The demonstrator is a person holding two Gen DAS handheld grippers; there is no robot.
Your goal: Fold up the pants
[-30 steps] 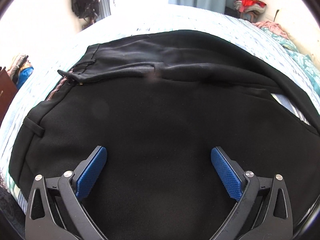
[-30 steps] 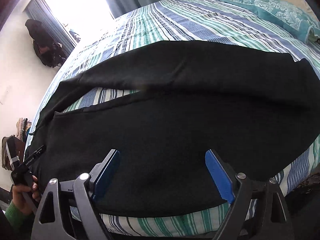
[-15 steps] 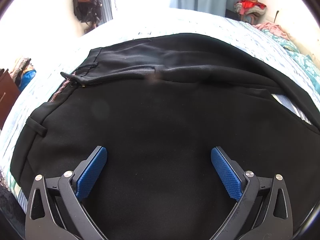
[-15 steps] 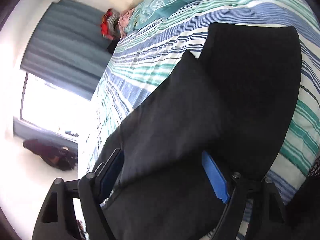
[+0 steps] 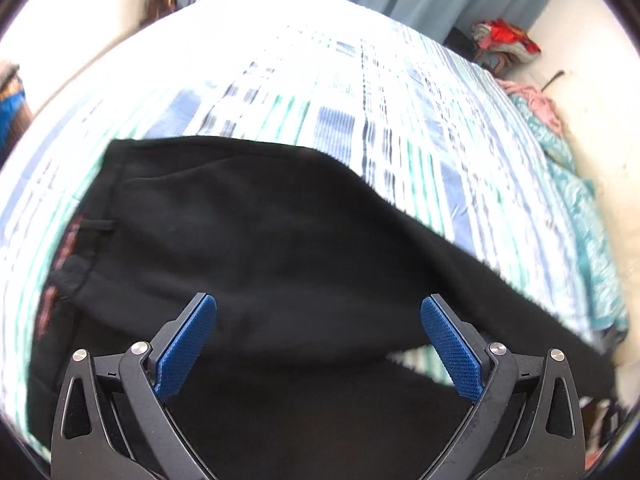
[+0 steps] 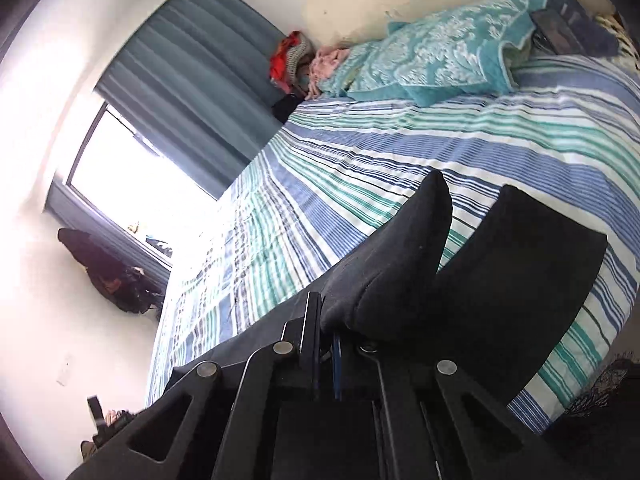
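Observation:
Black pants (image 5: pixel 260 248) lie spread across a striped bed (image 5: pixel 360 120). In the left wrist view the waistband with a belt loop is at the left and one leg runs off to the right. My left gripper (image 5: pixel 318 344) is open, its blue pads (image 5: pixel 186 344) hovering over the fabric, holding nothing. My right gripper (image 6: pixel 326 344) is shut on the pants (image 6: pixel 392 272): a fold of one leg near its hem is pinched between the pads and stands up from the bed. The other leg end (image 6: pixel 520 288) lies flat beside it.
Teal patterned pillows (image 6: pixel 440 56) lie at the head of the bed. A pile of clothes (image 6: pixel 292 56) sits in the corner by grey curtains (image 6: pixel 200 80) and a bright window. A dark bag (image 6: pixel 108 276) hangs on the left wall.
My right gripper has closed on a pant leg and lifted it. My left gripper has moved toward the far side of the pants, so more of the bed beyond them shows.

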